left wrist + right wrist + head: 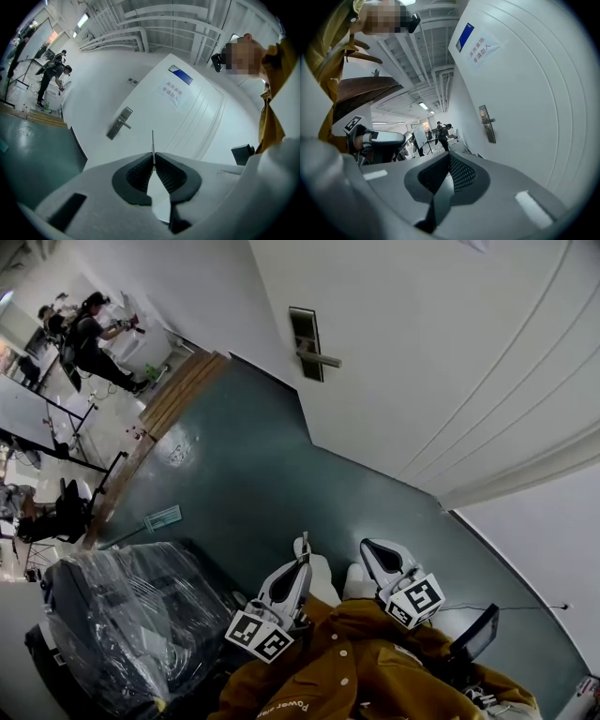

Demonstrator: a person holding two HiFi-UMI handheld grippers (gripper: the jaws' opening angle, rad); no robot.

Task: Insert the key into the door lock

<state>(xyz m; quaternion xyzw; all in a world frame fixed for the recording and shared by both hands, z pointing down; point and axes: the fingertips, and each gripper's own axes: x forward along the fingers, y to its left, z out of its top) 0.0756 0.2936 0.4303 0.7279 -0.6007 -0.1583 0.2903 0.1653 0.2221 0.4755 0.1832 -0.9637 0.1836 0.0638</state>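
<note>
1. The left gripper is held low in front of the person, above the green floor. Its jaws are pressed nearly together on the key.
2. The key sticks straight out past the jaw tips as a thin sliver seen edge-on. Its long axis runs along the gripper and towards the door.
3. The lock plate with its lever handle sits on the door, well apart from the key. In the left gripper view it lies ahead of the key tip and off to the upper left. I cannot make out the keyhole itself.
4. The right gripper is just beside the left one, with its jaws closed together on nothing. It sees the lock plate ahead and to the right.
5. Both grippers seem about equally far from the door, but only the left one carries the key. The next move likely needs a long reach forward, steering the key left towards the plate and then lining up the blade.
</note>
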